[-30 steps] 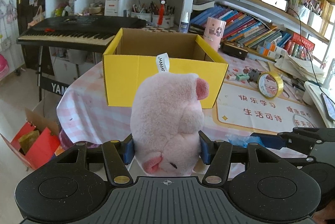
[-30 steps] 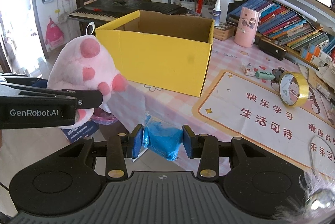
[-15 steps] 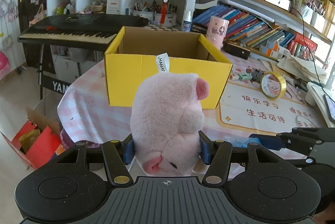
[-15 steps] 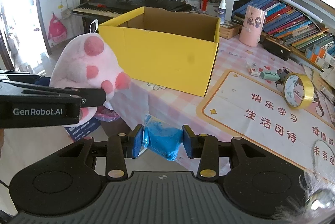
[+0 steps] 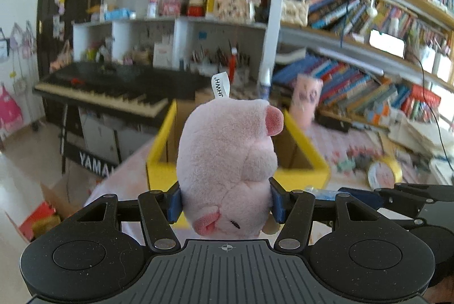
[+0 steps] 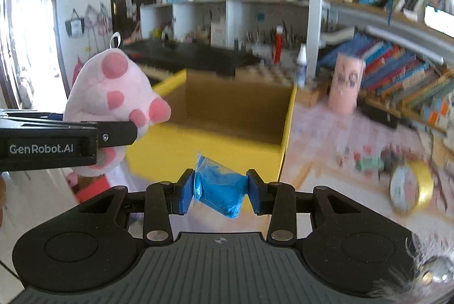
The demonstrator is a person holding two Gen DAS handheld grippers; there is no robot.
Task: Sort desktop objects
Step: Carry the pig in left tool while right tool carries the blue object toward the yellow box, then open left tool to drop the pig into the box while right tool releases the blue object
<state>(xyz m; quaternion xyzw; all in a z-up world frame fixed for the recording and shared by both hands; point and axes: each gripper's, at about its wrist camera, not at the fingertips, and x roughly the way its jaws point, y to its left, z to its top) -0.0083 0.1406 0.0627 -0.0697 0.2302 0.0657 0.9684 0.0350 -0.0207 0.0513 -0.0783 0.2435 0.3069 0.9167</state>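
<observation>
with your left gripper (image 5: 225, 200) clamped on the soft pink plush pig (image 5: 227, 159) and your right gripper (image 6: 220, 192) squeezing the crinkly blue plastic packet (image 6: 220, 189), both at frame centre before the open yellow cardboard box (image 6: 227, 133), you risk catching its near wall or dropping short.

The plush pig (image 5: 227, 162) is soft pink fleece, matt and fuzzy, with a smooth white woven label at its 12 o'clock. The blue packet (image 6: 220, 190) is thin, crinkled, glossy plastic film. The yellow box (image 6: 215, 150) is matt cardboard, raw brown inside. The left gripper (image 5: 225, 203) and right gripper (image 6: 221, 192) are matt black speckled plastic with ribbed tops and shiny metal rivets. At 3 o'clock, the tape roll (image 6: 411, 187) looks glossy.
</observation>
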